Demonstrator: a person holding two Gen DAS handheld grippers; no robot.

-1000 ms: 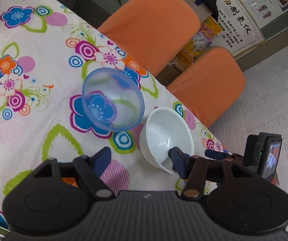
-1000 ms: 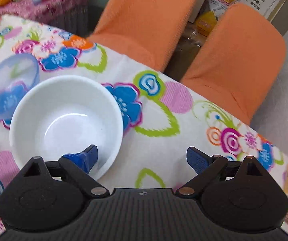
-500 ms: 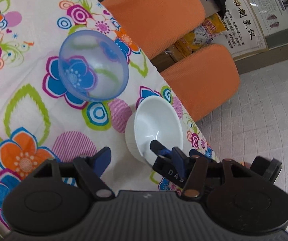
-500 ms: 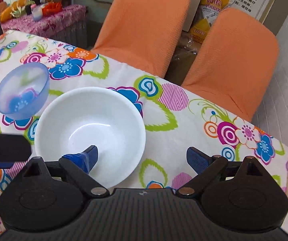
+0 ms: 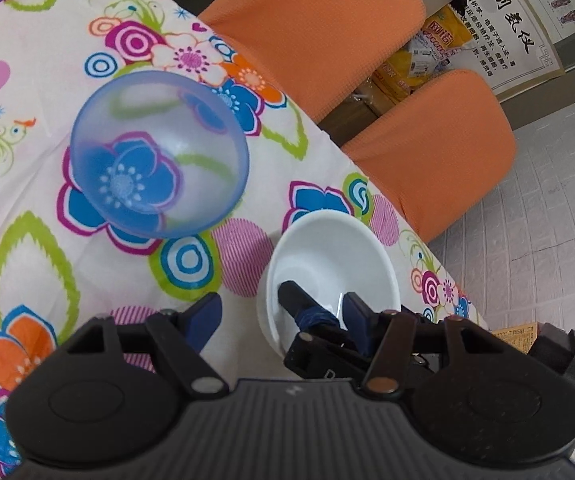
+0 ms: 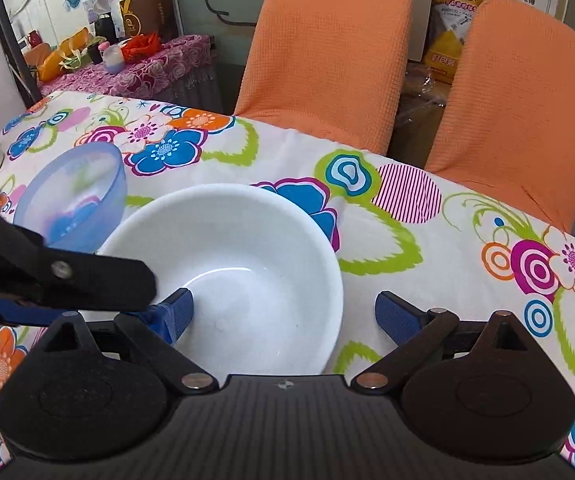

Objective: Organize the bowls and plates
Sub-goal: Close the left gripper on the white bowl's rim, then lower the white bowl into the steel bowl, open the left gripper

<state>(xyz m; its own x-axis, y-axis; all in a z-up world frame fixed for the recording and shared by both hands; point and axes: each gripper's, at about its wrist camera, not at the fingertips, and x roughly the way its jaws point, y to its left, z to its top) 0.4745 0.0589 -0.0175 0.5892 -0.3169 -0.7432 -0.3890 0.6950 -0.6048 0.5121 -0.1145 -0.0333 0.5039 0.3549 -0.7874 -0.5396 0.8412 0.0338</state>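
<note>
Right wrist view, 1 white bowl (image 6: 247,248), 1 blue bowl (image 6: 75,196), 2 claws wide

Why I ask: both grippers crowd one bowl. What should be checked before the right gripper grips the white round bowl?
1. Right gripper open, straddling white round bowl's wall: ok.
2. White bowl empty: ok.
3. Translucent blue plastic bowl empty, upright: ok.
4. Bowls apart on flowered tablecloth: ok.
5. Left gripper clear of white bowl: not ok, its finger overlaps the rim.
6. Right gripper's pads touching the wall: cannot tell.
</note>
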